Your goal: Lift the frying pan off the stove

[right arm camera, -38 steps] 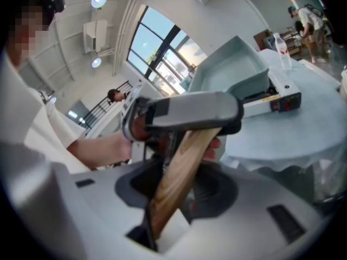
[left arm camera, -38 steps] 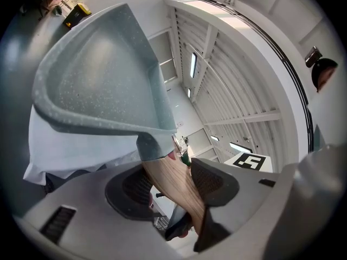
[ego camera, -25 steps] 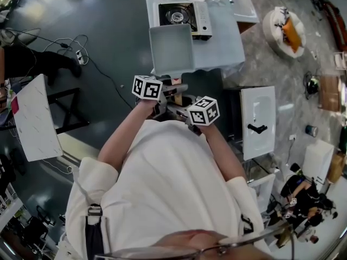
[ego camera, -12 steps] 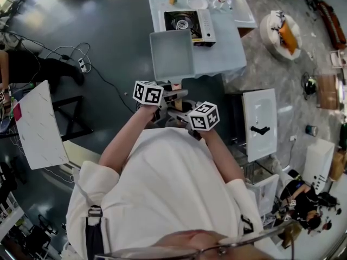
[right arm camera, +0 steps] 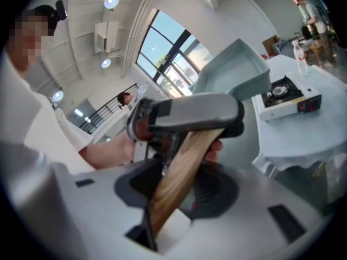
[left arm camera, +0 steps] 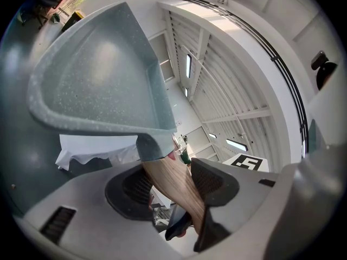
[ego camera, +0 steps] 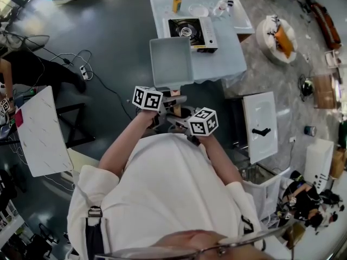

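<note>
Although the cloth-covered table (ego camera: pixel 227 56) is the biggest thing in the head view, it matters here only as the surface under the portable gas stove (ego camera: pixel 192 32). The square grey-blue frying pan (ego camera: pixel 171 61) is off the stove. It hangs in the air on the stove's near side, towards the person and a little to the left, open side up and roughly level. I read that as the lift already made, with the pan drawn clear so that nothing can catch on the pan supports. The stove's burner (ego camera: pixel 186 31) stands bare.

Both grippers are clamped on the pan's wooden handle (left arm camera: pixel 168 175), which points away from the stove towards the person's chest. The left gripper (left arm camera: pixel 176 186) has its pads pressed on the handle at the part closer to the stove, just behind the pan. The right gripper (right arm camera: pixel 181 188) closes on the handle's end, farthest from the stove. Two grips along one handle probably keep a front-heavy pan from tipping or twisting. Beyond the stove, an amber bottle (ego camera: pixel 177 2) and a small plate (ego camera: pixel 198 10) stand out of the way.
</note>
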A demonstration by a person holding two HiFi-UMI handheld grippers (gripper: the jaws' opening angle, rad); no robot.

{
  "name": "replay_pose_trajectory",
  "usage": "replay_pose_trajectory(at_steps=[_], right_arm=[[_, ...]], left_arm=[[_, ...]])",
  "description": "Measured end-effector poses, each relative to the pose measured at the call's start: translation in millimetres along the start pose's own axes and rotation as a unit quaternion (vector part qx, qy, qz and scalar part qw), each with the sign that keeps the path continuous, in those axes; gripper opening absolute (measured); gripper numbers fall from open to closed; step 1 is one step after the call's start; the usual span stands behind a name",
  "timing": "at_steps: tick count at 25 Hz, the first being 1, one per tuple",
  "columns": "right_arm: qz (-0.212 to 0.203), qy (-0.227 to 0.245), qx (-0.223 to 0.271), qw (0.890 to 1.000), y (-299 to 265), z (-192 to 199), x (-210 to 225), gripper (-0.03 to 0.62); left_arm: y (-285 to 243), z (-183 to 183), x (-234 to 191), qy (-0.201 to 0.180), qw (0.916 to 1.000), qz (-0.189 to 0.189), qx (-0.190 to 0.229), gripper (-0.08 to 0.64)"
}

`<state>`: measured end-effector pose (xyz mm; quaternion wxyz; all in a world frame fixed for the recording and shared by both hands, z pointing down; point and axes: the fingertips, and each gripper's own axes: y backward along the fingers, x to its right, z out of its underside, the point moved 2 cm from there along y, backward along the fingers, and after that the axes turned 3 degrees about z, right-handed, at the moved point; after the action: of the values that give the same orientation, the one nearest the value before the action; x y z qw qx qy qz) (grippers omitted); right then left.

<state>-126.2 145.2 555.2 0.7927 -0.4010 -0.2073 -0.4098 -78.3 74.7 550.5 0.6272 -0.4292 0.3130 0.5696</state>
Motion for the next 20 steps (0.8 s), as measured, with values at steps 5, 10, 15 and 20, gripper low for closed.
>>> replay_pose_trajectory(at_steps=[5,10,15,20], right_arm=[[0.003,0.003,0.002,1.0,-4.3,0.8,-9.5,0.179],[0.005,0.004,0.006,1.0,-5.7,-3.5,-12.6,0.179],[0.003,0.007,0.009,1.0,-5.9,-4.6,-13.6,0.179],[0.003,0.008,0.005,1.0,-5.5,-6.1,-15.5,0.179]], left_arm=[[10.4,1.5,5.2,-0.005,1.0,0.002,0.002,0.235],[14.4,-2.1,7.6,-0.006,1.0,0.004,0.002,0.235],[15.2,-2.6,8.6,-0.009,0.9999,0.005,0.003,0.235],[16.3,-4.1,10.2,-0.009,0.9999,0.003,0.003,0.235]])
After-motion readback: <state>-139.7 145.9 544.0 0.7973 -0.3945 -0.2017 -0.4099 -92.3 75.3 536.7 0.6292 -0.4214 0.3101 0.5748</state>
